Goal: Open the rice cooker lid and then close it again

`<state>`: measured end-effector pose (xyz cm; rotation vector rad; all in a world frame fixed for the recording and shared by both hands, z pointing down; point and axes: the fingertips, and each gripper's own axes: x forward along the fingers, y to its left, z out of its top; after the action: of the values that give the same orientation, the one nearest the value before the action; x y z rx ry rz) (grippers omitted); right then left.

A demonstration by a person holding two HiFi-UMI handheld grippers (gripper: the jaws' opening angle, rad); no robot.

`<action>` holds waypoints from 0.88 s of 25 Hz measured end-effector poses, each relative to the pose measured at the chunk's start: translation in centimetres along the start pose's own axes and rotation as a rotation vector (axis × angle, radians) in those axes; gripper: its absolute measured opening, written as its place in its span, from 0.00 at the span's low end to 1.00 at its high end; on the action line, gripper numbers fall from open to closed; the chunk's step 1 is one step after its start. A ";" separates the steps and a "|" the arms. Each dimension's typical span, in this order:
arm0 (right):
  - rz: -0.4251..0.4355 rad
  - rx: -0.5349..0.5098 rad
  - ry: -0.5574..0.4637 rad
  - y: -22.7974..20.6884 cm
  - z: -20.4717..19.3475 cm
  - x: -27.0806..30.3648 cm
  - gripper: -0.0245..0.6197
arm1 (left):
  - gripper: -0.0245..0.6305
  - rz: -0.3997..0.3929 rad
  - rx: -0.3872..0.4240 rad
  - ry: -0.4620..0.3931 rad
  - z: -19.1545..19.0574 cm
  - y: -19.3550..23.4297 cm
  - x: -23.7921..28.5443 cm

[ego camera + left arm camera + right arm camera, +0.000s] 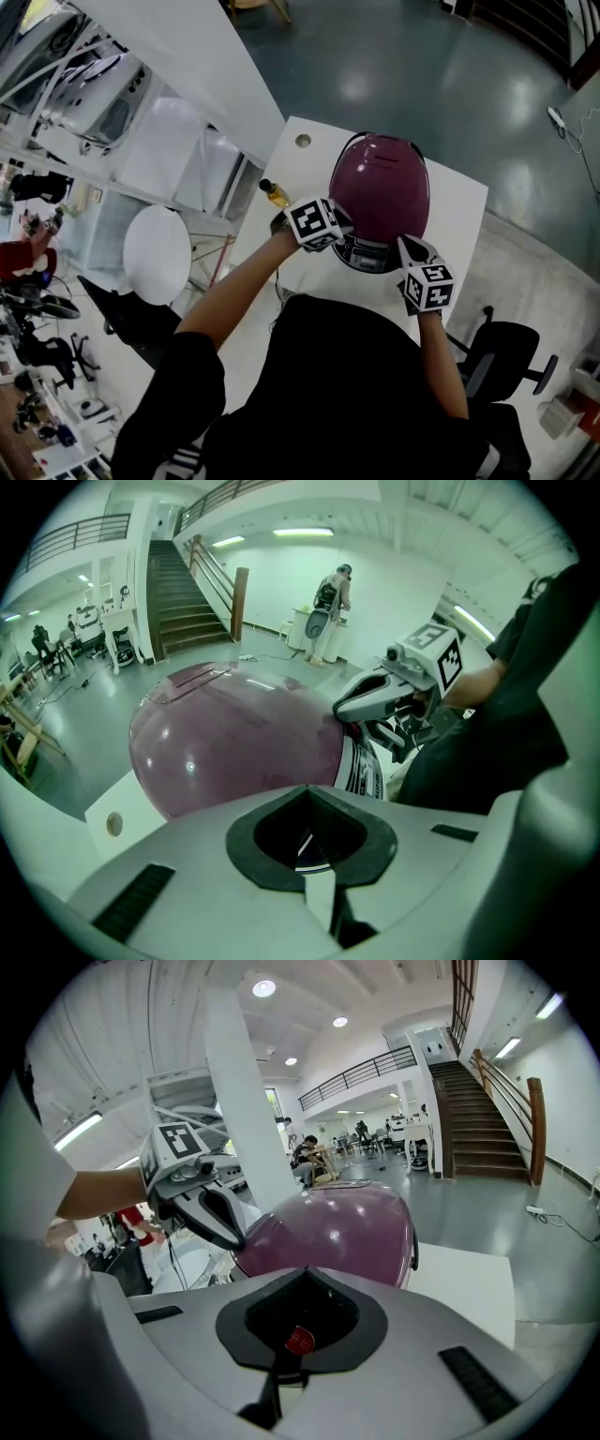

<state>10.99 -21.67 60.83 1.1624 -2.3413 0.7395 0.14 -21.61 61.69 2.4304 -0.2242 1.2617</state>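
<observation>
Item: purple rice cooker [380,187], standing mid-way on a white table [459,202], lid down and not yet opened, as far as we can see. Left gripper [339,231]: jaws pressed together, holding nothing, close at the cooker's near left flank. Right gripper [409,247]: jaws likewise together and empty, poised at the near right, with a red round button [298,1339] showing just beyond its tips. Hazards, as we judge them: a closed tip pushing off-centre may slip from the button across the glossy dome; a hard shove may slide the whole cooker away over the smooth top, since neither gripper has a hold on its body; a sprung lid may swing up into the left gripper, which sits close by it; letting the lid drop on closing may leave the latch uncaught. Nearby: small bottle [274,193] of yellow liquid, just left of the cooker and behind the left gripper, liable to be tipped by a sideways sweep; cable hole [303,141] at the far corner; office chair [506,349] at the right, well apart. Nothing lies between the grippers and the cooker front.
</observation>
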 end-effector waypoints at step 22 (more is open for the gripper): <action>0.052 -0.060 -0.248 4.2 4.1 -8.3 0.04 | 0.04 0.428 -0.322 -0.783 1.9 -5.2 -10.5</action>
<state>11.65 -17.16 51.74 1.2320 -2.5866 0.5653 -2.90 -18.06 50.76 2.5203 -1.1083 0.2855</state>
